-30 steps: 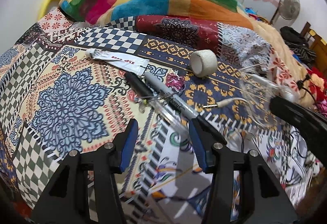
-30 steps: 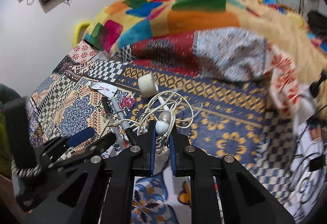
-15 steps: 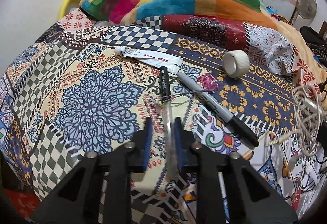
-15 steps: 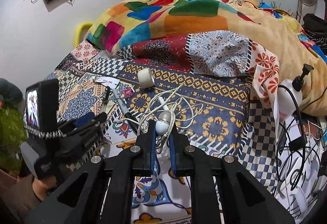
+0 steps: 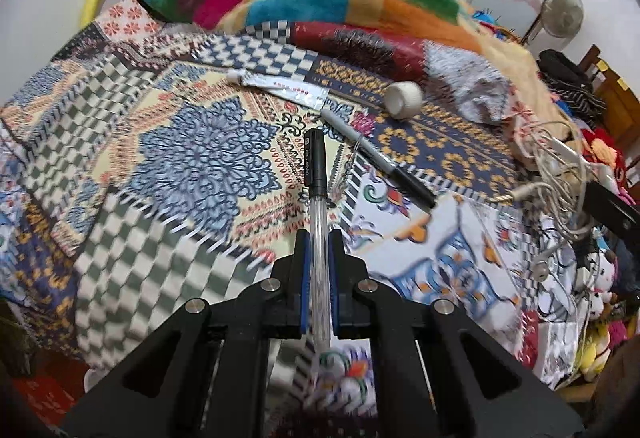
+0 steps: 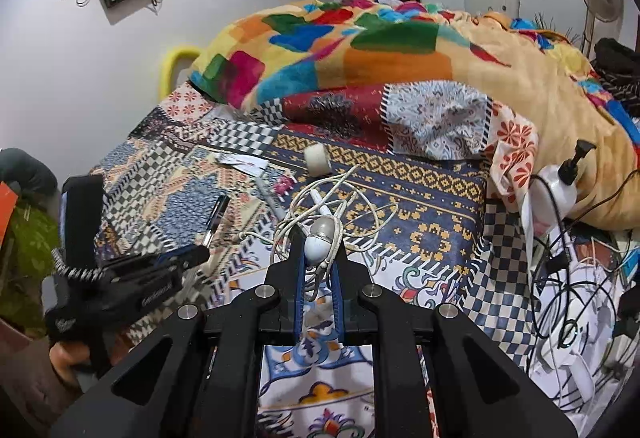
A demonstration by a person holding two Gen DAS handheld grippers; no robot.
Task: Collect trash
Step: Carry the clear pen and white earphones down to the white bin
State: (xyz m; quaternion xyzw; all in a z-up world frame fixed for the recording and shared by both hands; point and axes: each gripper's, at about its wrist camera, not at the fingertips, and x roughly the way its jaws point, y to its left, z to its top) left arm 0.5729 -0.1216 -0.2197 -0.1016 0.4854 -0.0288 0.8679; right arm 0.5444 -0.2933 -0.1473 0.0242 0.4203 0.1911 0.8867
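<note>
The left gripper (image 5: 319,238) clamps a clear-barrelled black-capped pen (image 5: 316,174) above the patterned bedsheet (image 5: 200,154). The right gripper (image 6: 319,238) pinches tangled white earphones (image 6: 320,234) over the same bedsheet, right of the pen.

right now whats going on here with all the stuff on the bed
A person is clearing trash off the bed with two handheld grippers. The left gripper is shut on a pen, lifted clear of the sheet. The right gripper is shut on a tangle of white earphones. A marker, a tube and a tape roll lie on the bed.
</note>
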